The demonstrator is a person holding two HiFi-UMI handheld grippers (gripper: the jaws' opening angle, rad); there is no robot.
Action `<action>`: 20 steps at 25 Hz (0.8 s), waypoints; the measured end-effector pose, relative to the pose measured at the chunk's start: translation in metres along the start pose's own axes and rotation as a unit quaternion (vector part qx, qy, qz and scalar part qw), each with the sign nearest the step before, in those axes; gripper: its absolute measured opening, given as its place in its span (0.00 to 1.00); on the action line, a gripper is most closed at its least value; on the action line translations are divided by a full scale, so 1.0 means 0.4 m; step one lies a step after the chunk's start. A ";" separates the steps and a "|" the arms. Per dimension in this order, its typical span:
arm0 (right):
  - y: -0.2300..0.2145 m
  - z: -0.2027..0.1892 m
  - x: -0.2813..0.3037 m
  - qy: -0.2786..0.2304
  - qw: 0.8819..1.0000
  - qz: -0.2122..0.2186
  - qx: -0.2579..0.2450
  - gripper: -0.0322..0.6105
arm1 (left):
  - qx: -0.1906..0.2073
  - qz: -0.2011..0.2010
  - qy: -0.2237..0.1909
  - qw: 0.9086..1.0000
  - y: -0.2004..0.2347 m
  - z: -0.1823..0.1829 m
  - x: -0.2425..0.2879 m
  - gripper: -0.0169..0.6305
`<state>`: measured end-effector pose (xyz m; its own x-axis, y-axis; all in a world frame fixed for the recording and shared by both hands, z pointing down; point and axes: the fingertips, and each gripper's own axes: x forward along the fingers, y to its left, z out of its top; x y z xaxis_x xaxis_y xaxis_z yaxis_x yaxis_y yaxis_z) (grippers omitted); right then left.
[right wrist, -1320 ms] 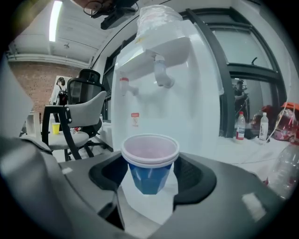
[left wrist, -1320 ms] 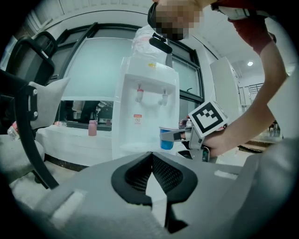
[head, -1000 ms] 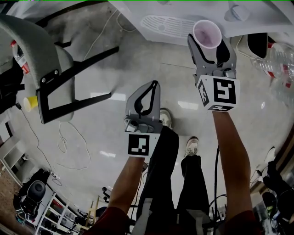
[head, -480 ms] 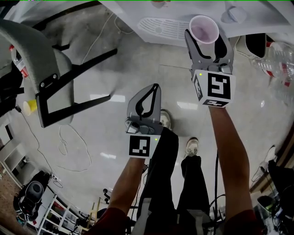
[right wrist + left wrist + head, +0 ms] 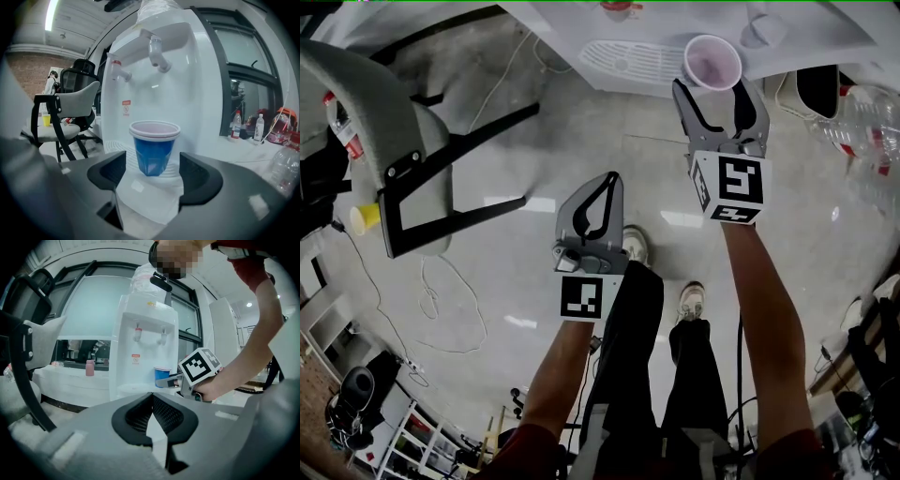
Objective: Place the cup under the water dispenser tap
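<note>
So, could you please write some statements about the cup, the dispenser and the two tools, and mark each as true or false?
1. The cup stands upright on the drip tray of the dispenser. True.
2. The right tool is squeezing the cup. False: its jaws have just been opening, and there is a gap between each pad and the cup.
3. The left tool is shut and holds nothing. True.
4. The cup is red on the outside. False: it is blue, with a pale inside.
5. The dispenser has only one tap. False: two taps show side by side above the tray.
</note>
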<state>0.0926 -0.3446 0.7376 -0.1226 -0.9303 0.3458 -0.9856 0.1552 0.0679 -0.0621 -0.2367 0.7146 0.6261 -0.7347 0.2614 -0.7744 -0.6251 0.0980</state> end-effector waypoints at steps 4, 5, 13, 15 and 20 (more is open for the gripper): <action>0.015 -0.035 -0.044 0.019 1.000 0.003 0.010 0.57 | -0.002 0.003 -0.003 1.000 -0.008 0.017 -0.011 0.02; 0.021 -0.043 -0.060 0.023 1.000 0.005 0.011 0.57 | -0.002 0.003 -0.002 1.000 -0.012 0.022 -0.016 0.02; 0.060 -0.110 -0.259 0.061 0.998 0.024 0.022 0.57 | -0.008 0.023 -0.006 1.000 -0.058 0.084 -0.084 0.02; 0.062 -0.113 -0.333 0.070 0.997 0.026 0.031 0.57 | -0.015 0.028 -0.007 0.999 -0.084 0.112 -0.117 0.02; 0.052 -0.064 -0.495 0.074 0.996 0.037 0.035 0.57 | -0.004 0.036 -0.022 0.999 -0.160 0.219 -0.195 0.02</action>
<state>0.0996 -0.1484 0.6945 -0.1816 -0.8574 0.4816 -0.9809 0.1926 -0.0269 -0.0534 -0.1624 0.6040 0.5715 -0.7888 0.2262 -0.8184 -0.5679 0.0877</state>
